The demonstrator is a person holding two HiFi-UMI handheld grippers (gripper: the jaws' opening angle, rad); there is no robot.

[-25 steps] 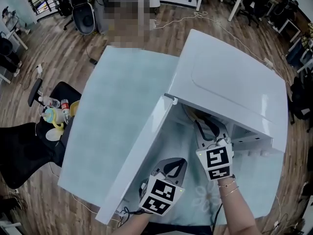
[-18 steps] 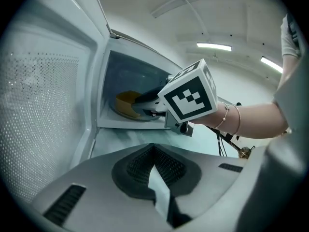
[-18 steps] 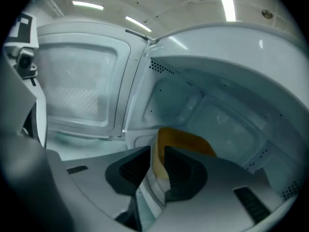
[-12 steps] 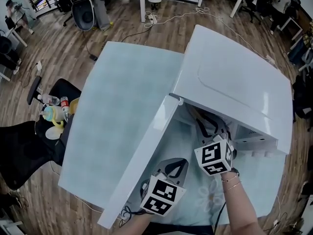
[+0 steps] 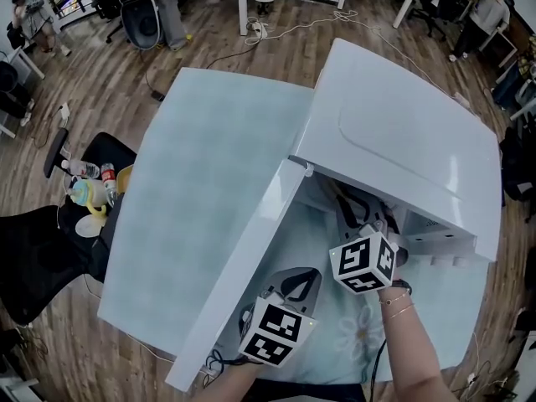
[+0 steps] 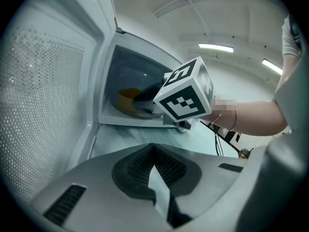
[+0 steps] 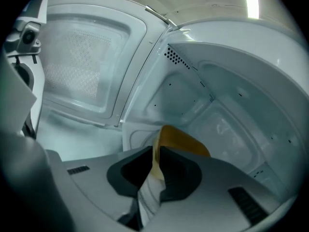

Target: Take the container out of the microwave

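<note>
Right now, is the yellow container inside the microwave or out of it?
Inside. The container lies within the microwave, and the right gripper is shut on its rim.

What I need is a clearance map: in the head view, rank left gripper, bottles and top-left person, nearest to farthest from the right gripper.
From the right gripper:
1. The left gripper, just lower left.
2. The bottles, off the table's left edge.
3. The person, far top-left corner.
</note>
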